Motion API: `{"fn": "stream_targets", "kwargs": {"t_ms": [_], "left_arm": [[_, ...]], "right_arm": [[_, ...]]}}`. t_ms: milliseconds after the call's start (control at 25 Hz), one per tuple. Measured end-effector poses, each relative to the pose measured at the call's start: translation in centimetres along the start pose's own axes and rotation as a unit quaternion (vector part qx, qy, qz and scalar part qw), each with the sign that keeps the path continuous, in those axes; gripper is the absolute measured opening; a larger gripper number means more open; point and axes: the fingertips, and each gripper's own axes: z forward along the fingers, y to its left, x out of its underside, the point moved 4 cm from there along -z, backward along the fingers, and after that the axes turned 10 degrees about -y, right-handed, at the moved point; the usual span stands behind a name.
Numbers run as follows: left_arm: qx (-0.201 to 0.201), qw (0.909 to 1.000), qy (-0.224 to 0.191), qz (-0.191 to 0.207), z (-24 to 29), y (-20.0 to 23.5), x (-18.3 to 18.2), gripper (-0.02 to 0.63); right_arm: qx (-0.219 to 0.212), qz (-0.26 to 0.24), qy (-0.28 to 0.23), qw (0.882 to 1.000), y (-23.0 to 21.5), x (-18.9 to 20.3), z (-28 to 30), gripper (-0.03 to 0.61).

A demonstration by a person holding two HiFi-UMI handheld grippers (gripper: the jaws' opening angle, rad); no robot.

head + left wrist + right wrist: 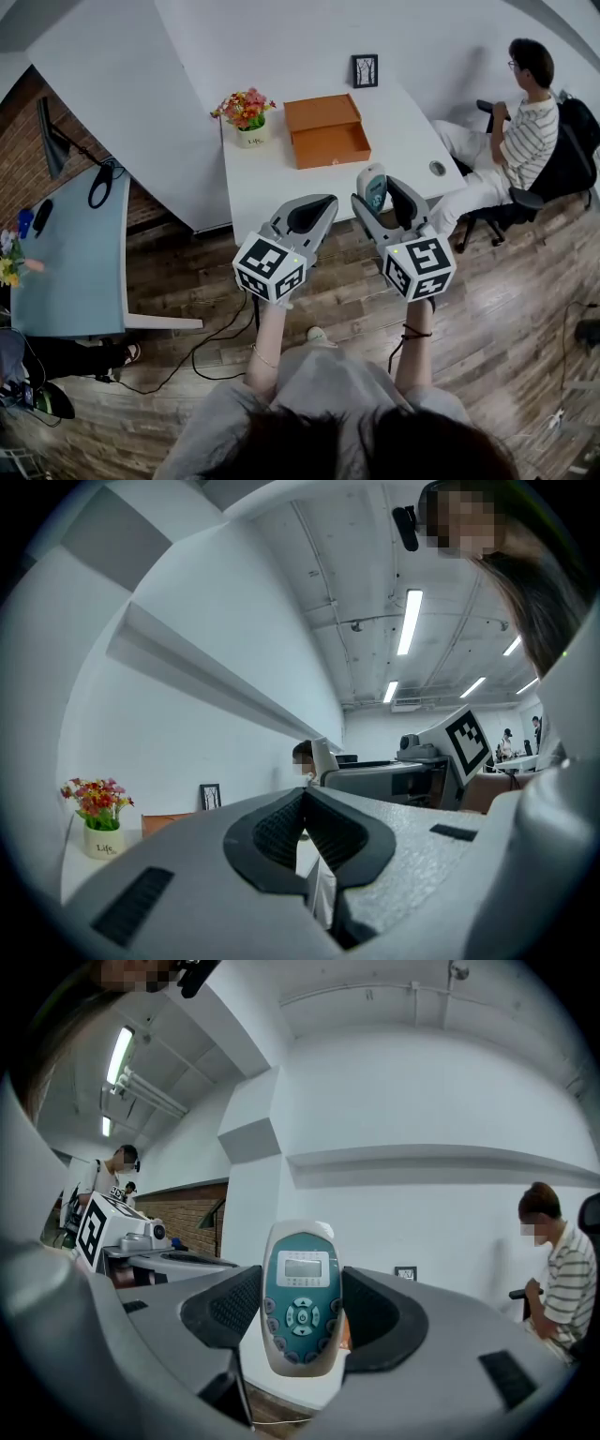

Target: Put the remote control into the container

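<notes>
The right tool point(377, 193) is clamped on the remote control point(300, 1299), which is held upright between the pads, keypad turned toward the tool's camera. This side grip is judged to leave the remote's ends free for lowering into the container point(330, 159). The open orange container is set on the white counter point(281, 192), well apart from the raised remote and just beside a flower pot point(249, 120). The left tool point(319, 208) is held alongside, jaws together on nothing, presumably because it is not needed. The keypad is shown only in the right gripper view. The container's open tray and the gap to be crossed are shown only in the head view.
</notes>
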Motion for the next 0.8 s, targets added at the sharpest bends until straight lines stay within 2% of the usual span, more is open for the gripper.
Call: {"fn": "stream_targets", "kwargs": {"t_ms": [240,440,800], "left_arm": [[0.006,1.0,0.004,0.004,1.8,1.5,0.5,0.003],[-0.007,0.9999,0.014,0.005,1.5,2.7,1.0,0.003],[-0.024,0.9996,0.011,0.009,3.0,5.6,1.4,0.003]], "right_arm": [[0.012,0.012,-0.004,1.0,-2.3,0.8,1.3,0.27],[0.015,0.024,-0.005,1.0,-3.3,1.5,2.5,0.27],[-0.008,0.023,-0.006,1.0,-5.1,1.8,6.0,0.27]]}}
